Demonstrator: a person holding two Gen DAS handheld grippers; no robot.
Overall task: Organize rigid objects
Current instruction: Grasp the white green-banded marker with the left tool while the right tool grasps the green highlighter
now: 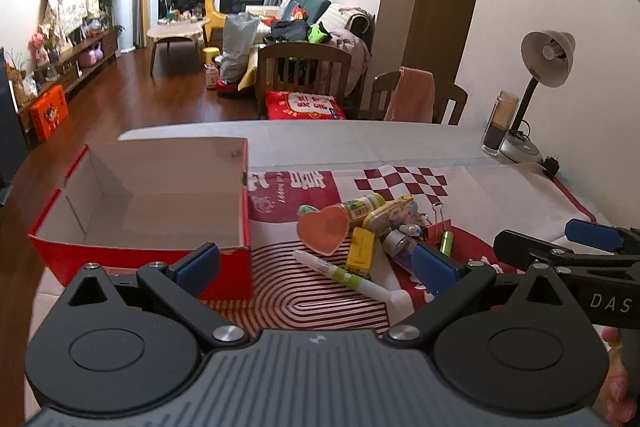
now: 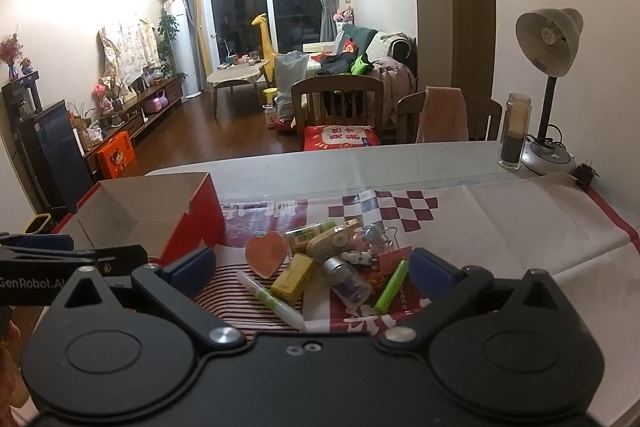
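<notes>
A pile of small objects lies on the red-and-white cloth: an orange heart-shaped piece (image 1: 323, 229) (image 2: 267, 253), a yellow box (image 1: 360, 247) (image 2: 293, 277), a white-and-green pen (image 1: 344, 274) (image 2: 270, 298), a clear vial with a silver cap (image 1: 400, 245) (image 2: 347, 279), a green tube (image 2: 393, 284) and a binder clip (image 1: 437, 215). An open red cardboard box (image 1: 140, 203) (image 2: 160, 215) stands to the left, with nothing in it. My left gripper (image 1: 316, 269) is open and empty, just before the pile. My right gripper (image 2: 312, 269) is open and empty, also before the pile.
A desk lamp (image 1: 544, 67) (image 2: 550, 39) and a tall glass jar (image 1: 500, 123) (image 2: 515, 131) stand at the table's far right. Wooden chairs (image 1: 304, 67) stand behind the far edge. The right gripper shows in the left wrist view (image 1: 592, 247).
</notes>
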